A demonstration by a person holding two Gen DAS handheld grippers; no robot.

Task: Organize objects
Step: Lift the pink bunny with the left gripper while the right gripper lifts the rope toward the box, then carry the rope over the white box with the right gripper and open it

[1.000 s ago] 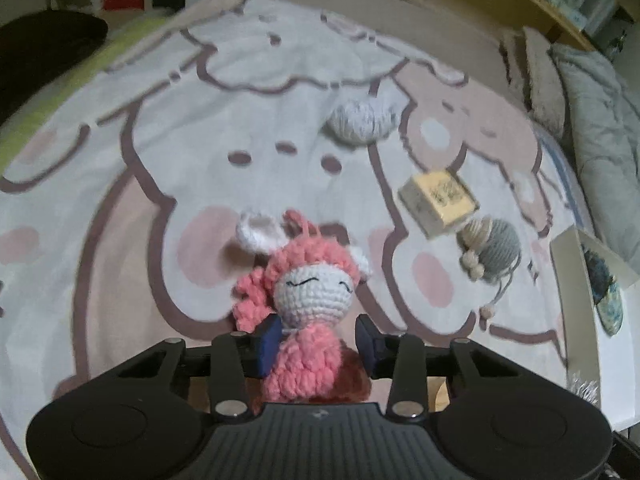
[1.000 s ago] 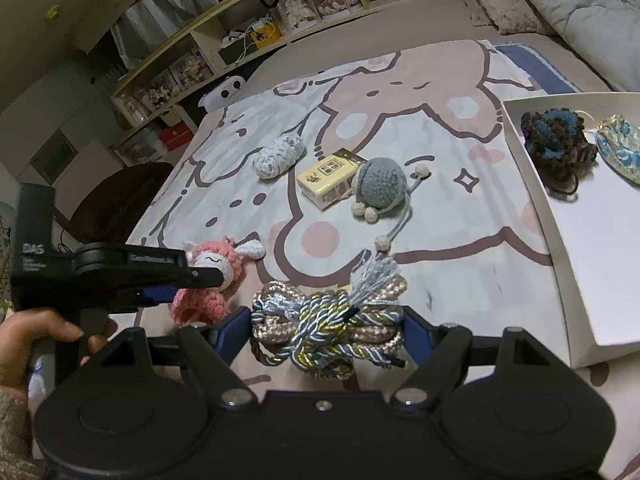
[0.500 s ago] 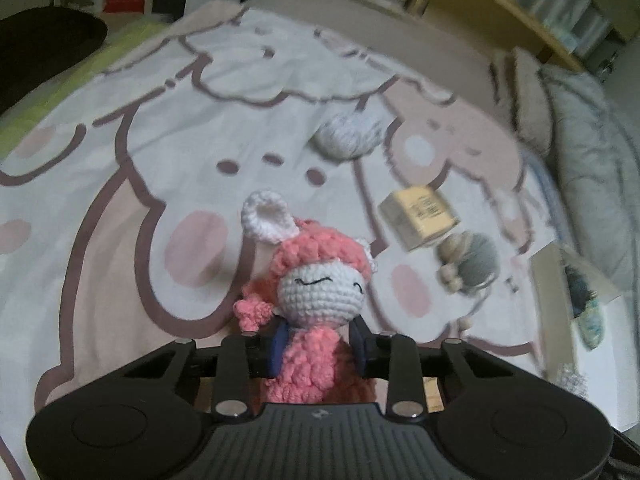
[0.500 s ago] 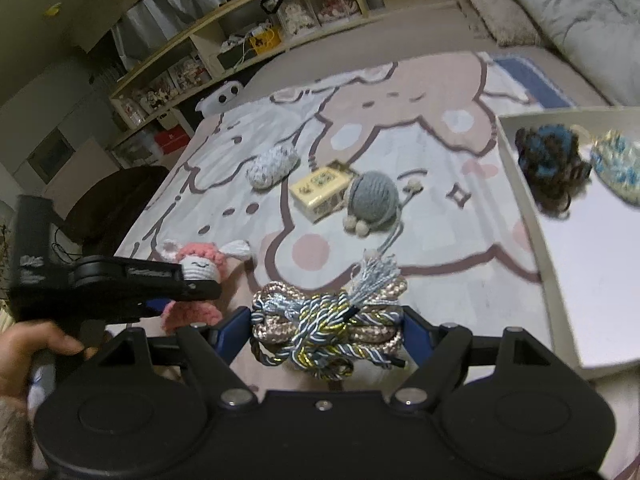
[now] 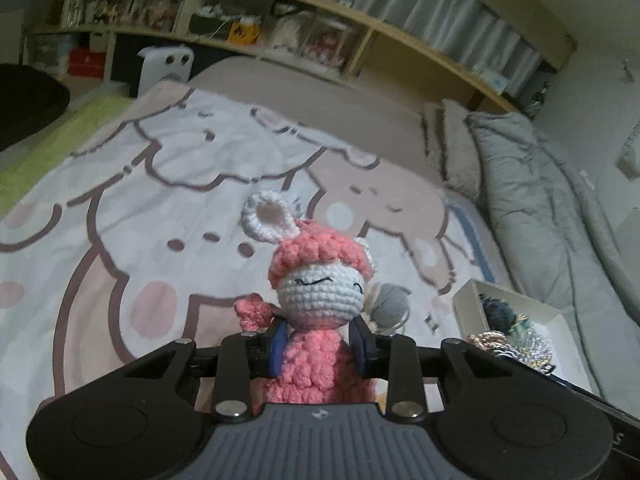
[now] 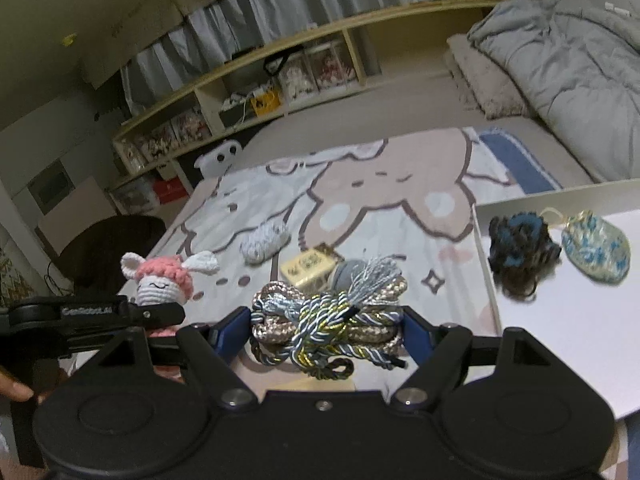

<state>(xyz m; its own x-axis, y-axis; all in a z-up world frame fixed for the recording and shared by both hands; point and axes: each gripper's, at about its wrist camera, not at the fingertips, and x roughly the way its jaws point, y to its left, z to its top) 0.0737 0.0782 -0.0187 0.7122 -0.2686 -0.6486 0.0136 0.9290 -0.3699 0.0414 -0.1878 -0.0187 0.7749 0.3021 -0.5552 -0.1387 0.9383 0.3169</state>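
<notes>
My left gripper (image 5: 318, 346) is shut on a pink crochet bunny doll (image 5: 316, 292) and holds it upright above the cartoon rug (image 5: 120, 208). The doll also shows at the left of the right wrist view (image 6: 160, 280). My right gripper (image 6: 326, 330) is shut on a bundle of braided cords (image 6: 328, 320) with a pale tassel, lifted above the rug just left of the white tray (image 6: 560, 340). The tray holds a dark blue-brown crochet piece (image 6: 520, 240) and a blue-patterned pouch (image 6: 596, 250).
On the rug lie a white-grey yarn ball (image 6: 264, 238), a small cream box (image 6: 306, 270) and a grey crochet item (image 6: 346, 274), partly hidden behind the cords. A low shelf (image 6: 280, 76) runs along the back. Grey bedding (image 6: 560, 76) is at the right.
Both grippers have risen and tilted up, so more of the shelf and room shows. The doll is lifted off the rug. The right gripper has moved closer to the tray.
</notes>
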